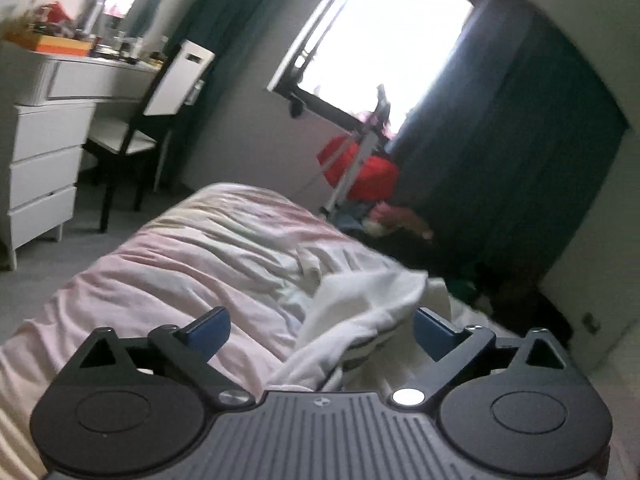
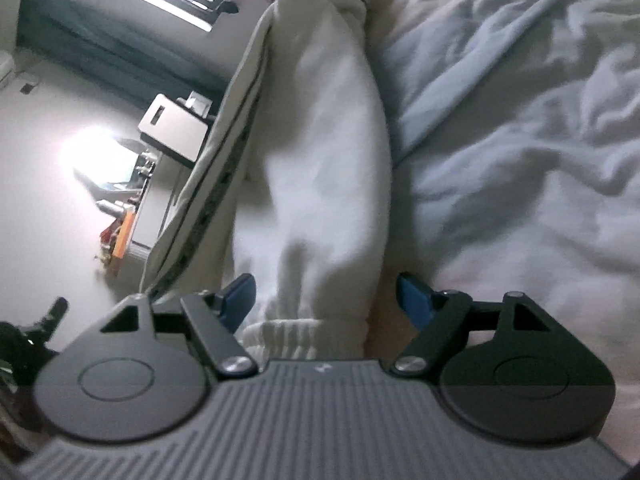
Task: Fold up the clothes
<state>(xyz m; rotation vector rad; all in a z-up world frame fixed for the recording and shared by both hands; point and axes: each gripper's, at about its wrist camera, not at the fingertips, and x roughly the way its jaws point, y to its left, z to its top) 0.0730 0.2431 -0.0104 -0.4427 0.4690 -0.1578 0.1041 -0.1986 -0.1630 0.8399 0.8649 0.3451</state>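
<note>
**A:** Start on the left. What is that gripper doing?

**B:** The left gripper (image 1: pixel 320 334) has its fingers well apart, hovering over the bed (image 1: pixel 168 264). A bunched white garment (image 1: pixel 360 312) with dark stripes at one edge lies crumpled on the pink cover and runs in between the two blue pads (image 1: pixel 210 330). Neither pad is pressing on it. Off to the far left stand a white dresser (image 1: pixel 38 152) and a chair (image 1: pixel 160 92), well away from the work.

**A:** And on the right?

**B:** The right gripper (image 2: pixel 326 300) is spread wide too. The same white garment (image 2: pixel 320 160) stretches away from it as a long tube, a sleeve or a leg, I cannot tell which. A ribbed cuff sits right between the fingers (image 2: pixel 414 300), and a striped band shows at the far end. Nothing is clamped.

**A:** So which step is this?

**B:** I'd judge it an early one: taking hold so the piece can be spread flat. No fold is visible yet.

**A:** What does the next move need?

**B:** Likely closing the right fingers on that cuff, the left on a loose edge, then pulling apart to smooth the cloth over the bedding (image 2: pixel 520 140).
</note>
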